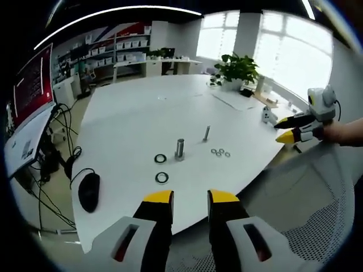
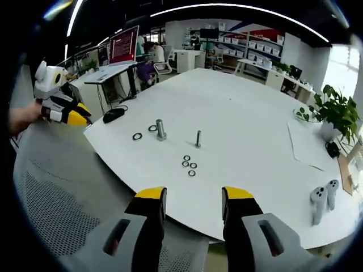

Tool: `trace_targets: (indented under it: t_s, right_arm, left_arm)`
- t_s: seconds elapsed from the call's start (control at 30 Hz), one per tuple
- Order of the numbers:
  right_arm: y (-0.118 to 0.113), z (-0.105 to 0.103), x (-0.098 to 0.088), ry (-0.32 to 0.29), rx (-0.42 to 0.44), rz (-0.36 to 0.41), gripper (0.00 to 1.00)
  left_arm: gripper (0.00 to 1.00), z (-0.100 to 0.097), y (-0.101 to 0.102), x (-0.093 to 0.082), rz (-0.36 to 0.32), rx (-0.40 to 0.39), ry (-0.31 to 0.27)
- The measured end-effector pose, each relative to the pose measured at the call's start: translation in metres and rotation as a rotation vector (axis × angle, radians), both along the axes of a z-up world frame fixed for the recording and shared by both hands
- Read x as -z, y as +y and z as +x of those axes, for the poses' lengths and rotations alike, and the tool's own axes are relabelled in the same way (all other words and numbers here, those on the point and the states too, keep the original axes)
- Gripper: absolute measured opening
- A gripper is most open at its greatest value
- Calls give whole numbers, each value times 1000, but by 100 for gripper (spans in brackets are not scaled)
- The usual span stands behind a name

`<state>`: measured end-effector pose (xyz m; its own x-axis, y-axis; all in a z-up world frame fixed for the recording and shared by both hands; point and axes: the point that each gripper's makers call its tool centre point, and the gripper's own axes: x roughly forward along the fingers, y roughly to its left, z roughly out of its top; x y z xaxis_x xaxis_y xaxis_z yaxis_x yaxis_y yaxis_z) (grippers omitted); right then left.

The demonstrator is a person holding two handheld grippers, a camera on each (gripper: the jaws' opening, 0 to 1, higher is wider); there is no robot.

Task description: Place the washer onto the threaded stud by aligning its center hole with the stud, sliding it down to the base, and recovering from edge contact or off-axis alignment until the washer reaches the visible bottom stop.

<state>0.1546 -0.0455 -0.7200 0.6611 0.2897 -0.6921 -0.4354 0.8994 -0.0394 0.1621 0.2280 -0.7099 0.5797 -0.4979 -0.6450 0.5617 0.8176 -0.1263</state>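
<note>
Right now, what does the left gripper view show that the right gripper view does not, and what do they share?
Left gripper view alone: a red screen at the left and cables hanging off the table edge.

Right gripper view alone: two white handheld controllers near the table's right edge.

Both: the white table, the thick stud with two dark rings beside it, the thin stud, the cluster of small washers, the black mouse, a potted plant, and each other's gripper, the right gripper and the left gripper.

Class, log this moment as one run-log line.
left gripper open | right gripper open | washers on table | stud bare
</note>
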Motion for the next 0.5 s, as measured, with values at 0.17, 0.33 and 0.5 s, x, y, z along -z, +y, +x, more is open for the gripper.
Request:
trace_targets:
  t_s: [0.17,0.33,0.5]
  right_arm:
    - [2,1,-3,-11,-5,22,42]
    - [5,0,-3,-6,-13,44,42]
    - [10,-1,-6,-18,-27,78,41]
  left_arm:
    - [22,1,4,3,30,-13,3]
    - [22,3,8,7,53,-32,12]
    - [22,2,15,14,97,-47,38]
